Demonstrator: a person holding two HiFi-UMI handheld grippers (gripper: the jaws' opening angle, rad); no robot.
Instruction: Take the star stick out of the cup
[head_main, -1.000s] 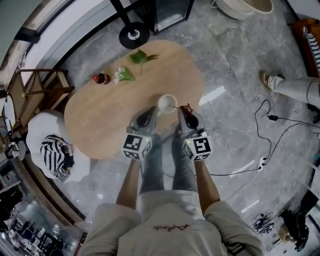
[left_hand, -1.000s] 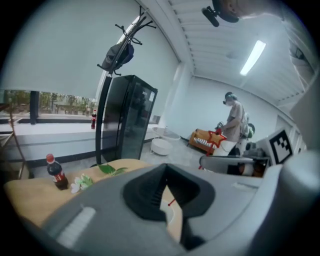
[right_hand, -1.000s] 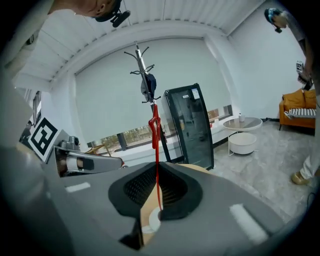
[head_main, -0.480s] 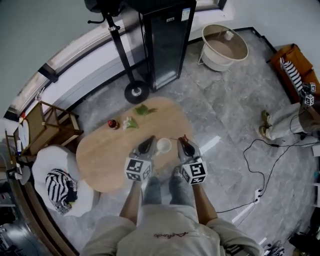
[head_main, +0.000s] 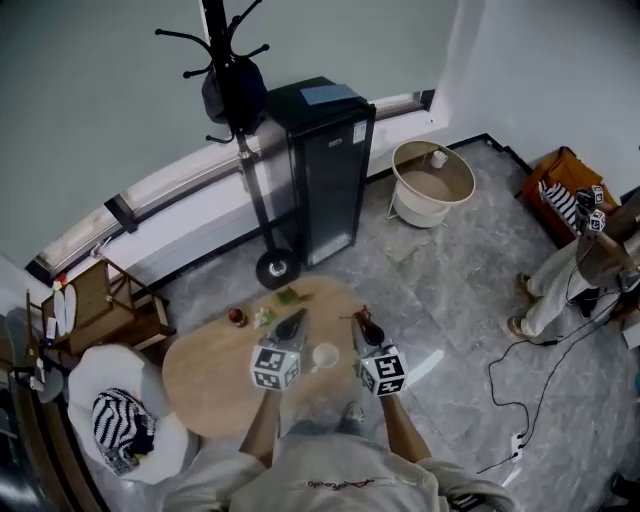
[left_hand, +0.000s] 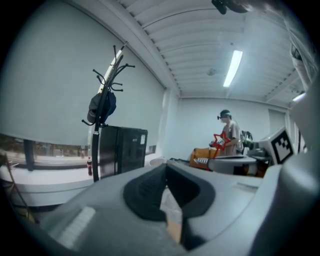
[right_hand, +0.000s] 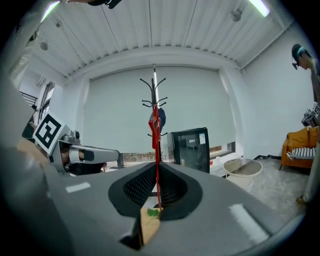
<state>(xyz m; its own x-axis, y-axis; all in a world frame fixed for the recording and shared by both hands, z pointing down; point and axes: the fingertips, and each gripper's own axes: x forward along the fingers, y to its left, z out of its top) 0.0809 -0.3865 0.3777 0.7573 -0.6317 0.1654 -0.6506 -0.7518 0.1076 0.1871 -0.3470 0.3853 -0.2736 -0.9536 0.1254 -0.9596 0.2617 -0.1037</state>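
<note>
Right gripper (right_hand: 155, 172): jaws nearly together, pads clamped on the thin red stick (right_hand: 156, 150) low on its shaft. The stick stands upright between them and rises well past the jaw tips. The low, firm grip appears chosen so that the shaft cannot swing or slip while it is carried. The star (left_hand: 220, 140) sits at the top of the stick; the right gripper view shows it edge-on, and the left gripper view shows it face-on. Left gripper (left_hand: 166, 170): jaw tips together with nothing between them, so it holds nothing. It is level with its partner, and in the head view it lies on the opposite side of the cup (head_main: 325, 355), to the cup's left. The stick is wholly clear of the cup, above it and to its right, touching nothing but the pads. The cup stands upright and appears empty near the front edge of the table (head_main: 205, 370), below the space between the two grippers. Judgement: extraction is complete. The left gripper's position beside the cup suggests it was there to steady it, a duty no longer needed. What remains is setting the stick down clear of the cup.
</note>
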